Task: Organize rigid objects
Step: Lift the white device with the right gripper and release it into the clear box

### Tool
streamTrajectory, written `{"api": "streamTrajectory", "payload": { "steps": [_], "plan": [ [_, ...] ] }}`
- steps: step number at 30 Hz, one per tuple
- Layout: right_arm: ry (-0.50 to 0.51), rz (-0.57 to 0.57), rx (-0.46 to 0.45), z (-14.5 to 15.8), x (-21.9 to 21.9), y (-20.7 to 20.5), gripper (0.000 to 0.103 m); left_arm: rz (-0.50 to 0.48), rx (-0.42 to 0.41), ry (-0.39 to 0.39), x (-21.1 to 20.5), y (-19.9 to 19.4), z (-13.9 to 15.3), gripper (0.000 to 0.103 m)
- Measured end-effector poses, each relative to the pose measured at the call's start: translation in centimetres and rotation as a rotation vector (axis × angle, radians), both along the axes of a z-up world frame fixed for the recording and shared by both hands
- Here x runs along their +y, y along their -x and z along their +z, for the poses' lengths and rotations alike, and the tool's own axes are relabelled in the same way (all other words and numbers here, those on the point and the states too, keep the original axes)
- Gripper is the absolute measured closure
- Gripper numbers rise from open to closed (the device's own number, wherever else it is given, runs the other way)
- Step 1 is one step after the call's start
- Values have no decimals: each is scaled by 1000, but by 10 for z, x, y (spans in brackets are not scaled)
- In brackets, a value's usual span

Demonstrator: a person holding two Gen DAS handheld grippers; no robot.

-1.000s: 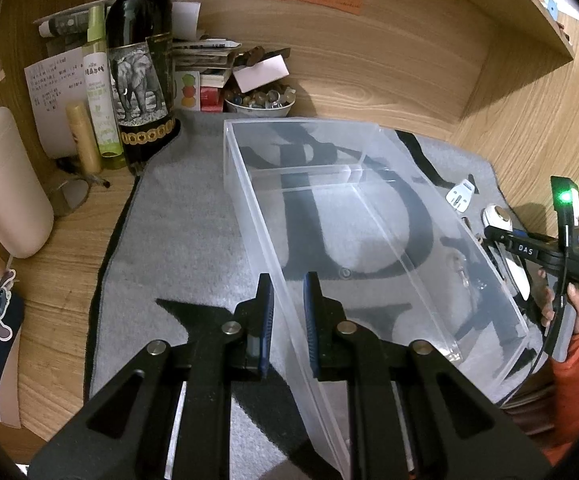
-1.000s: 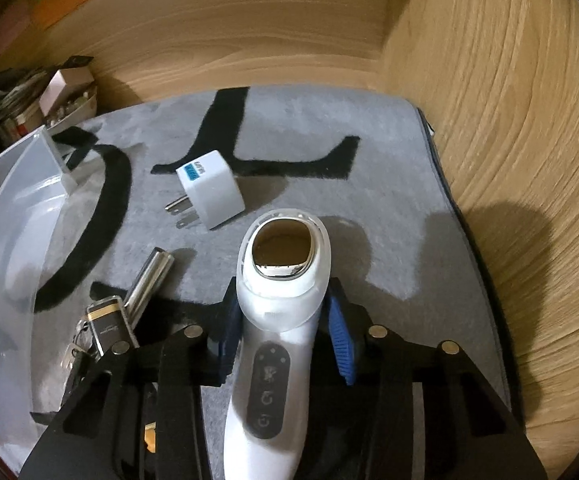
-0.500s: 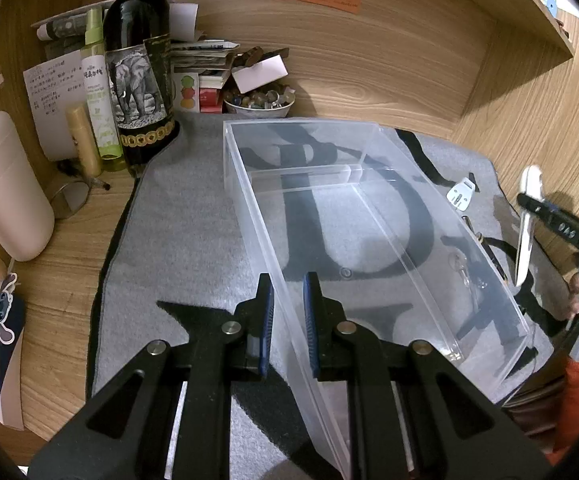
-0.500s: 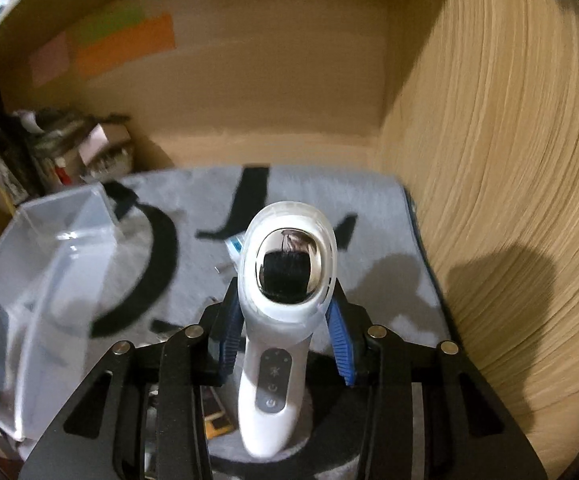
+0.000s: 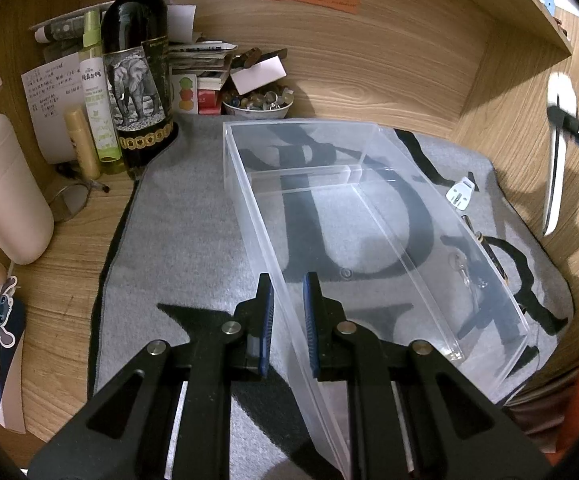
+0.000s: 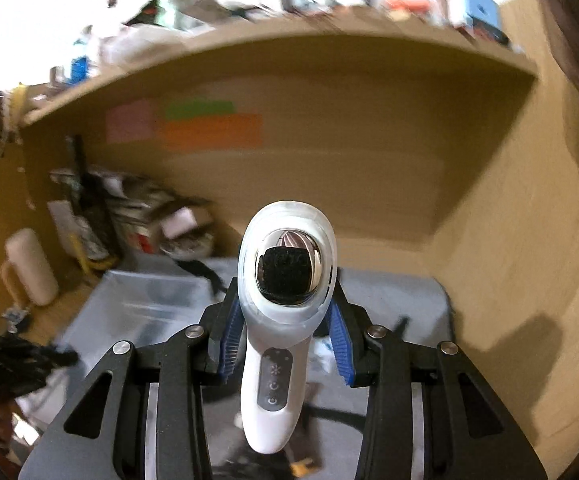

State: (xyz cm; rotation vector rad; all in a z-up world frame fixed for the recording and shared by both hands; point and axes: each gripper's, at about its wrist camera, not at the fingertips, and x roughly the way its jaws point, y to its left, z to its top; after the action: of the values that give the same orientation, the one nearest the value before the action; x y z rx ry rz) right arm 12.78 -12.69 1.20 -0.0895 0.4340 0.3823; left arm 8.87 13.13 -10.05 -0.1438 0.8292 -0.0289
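A clear plastic box [image 5: 301, 123] lies on the grey mat [image 5: 177, 232] with nothing inside it. My left gripper [image 5: 288, 292] is shut on the box's near left wall, one pad on each side of it. My right gripper [image 6: 284, 286] is shut on a white handheld device [image 6: 285, 308] with a shiny metal head, gripped by its neck and held up in the air. From the left wrist view that device [image 5: 557, 152] hangs edge-on, high at the right. A white charger plug [image 5: 460, 194] and some keys [image 5: 485, 240] lie on the mat right of the box.
A wine bottle [image 5: 137, 80], a green spray bottle [image 5: 97, 92], a bowl of small items [image 5: 257, 104] and stacked papers crowd the back left. A beige cylinder [image 5: 1, 192] stands at the left. Wooden walls close the back and right; a shelf [image 5: 529, 0] runs overhead.
My right gripper has lifted the white device off the mat and tilted it upward, so its view now takes in the back wall and shelf. The left gripper and the box have stayed put.
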Motion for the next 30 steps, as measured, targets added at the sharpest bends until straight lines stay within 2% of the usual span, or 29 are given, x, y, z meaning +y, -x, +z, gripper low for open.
{"api": "streamTrajectory", "payload": {
  "steps": [6, 11, 17, 24, 30],
  "plan": [
    [-1, 124, -30, 8, 41, 7, 67, -6, -3, 0, 0, -1, 1, 88],
    [20, 201, -14, 4, 76, 10, 67, -11, -6, -9, -1, 0, 0, 88],
    [57, 272, 48, -11, 109, 7, 67, -15, -11, -1, 0, 0, -1, 88],
    [175, 305, 136, -39, 139, -1, 67, -24, -17, 4, 1, 0, -1, 88],
    [272, 322, 247, -68, 154, -11, 67, -28, -23, 11, 2, 0, -2, 88]
  ]
}}
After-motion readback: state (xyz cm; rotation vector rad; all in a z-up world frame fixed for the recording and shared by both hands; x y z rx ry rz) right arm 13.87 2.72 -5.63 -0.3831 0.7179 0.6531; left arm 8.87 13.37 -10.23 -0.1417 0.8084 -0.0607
